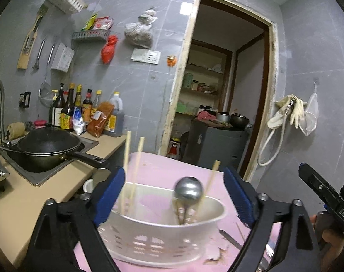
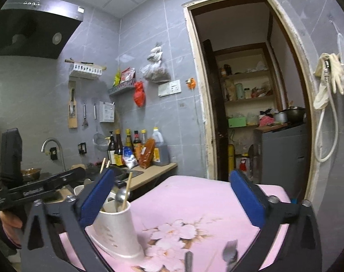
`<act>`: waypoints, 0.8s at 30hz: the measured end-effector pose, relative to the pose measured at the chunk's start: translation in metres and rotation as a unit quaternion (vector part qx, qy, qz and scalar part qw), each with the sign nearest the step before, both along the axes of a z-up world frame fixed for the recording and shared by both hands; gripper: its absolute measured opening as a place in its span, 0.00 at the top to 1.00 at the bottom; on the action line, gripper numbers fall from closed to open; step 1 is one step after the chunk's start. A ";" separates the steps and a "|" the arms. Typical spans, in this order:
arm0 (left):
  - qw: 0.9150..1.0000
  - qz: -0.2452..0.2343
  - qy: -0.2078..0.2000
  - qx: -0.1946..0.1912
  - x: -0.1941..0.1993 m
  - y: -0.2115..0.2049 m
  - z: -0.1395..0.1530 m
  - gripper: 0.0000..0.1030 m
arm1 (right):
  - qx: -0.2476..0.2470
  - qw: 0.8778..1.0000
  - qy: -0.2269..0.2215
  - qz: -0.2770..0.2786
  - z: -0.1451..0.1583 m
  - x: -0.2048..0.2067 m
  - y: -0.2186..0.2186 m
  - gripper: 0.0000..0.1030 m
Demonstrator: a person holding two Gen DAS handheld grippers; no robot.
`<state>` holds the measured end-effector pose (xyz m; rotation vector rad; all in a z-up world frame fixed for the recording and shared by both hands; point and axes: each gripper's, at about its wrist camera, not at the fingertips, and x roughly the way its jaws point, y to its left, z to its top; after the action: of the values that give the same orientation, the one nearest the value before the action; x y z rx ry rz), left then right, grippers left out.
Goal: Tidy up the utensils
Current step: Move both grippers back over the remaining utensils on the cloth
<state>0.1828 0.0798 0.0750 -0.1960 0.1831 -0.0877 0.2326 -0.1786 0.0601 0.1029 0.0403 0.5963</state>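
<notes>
A white plastic utensil holder (image 1: pixel 158 226) stands on the pink flowered tablecloth (image 1: pixel 172 167). It holds several wooden chopsticks (image 1: pixel 135 170) and a metal spoon (image 1: pixel 188 190), bowl end up. My left gripper (image 1: pixel 174 201) is open, its blue pads either side of the holder, not touching. In the right wrist view the holder (image 2: pixel 117 229) sits by the left pad of my right gripper (image 2: pixel 172 204), which is open and empty. Metal utensils (image 2: pixel 231 252) lie on the cloth near the bottom edge; a metal utensil also lies right of the holder in the left view (image 1: pixel 231 239).
A counter (image 1: pixel 24 195) on the left carries a sink with a black wok (image 1: pixel 49 147) and sauce bottles (image 1: pixel 81 111). A doorway (image 1: pixel 224 86) opens behind the table. A hose and gloves (image 1: pixel 287 111) hang on the right wall.
</notes>
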 end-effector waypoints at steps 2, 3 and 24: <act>1.000 -0.007 -0.002 0.006 -0.004 -0.010 0.000 0.11 | -0.002 1.000 0.000 -0.010 -0.001 -0.004 -0.009 0.00; 1.000 -0.012 -0.002 0.009 -0.005 -0.015 -0.001 0.11 | -0.002 1.000 0.000 -0.014 -0.001 -0.005 -0.013 0.00; 0.987 -0.107 0.117 0.030 0.004 -0.113 -0.045 0.09 | -0.061 0.992 0.037 -0.105 -0.036 -0.016 -0.093 0.00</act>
<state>0.1869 -0.0334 0.0298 -0.1251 0.4408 -0.2734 0.2165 -0.2718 0.0237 0.0108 0.1363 0.3793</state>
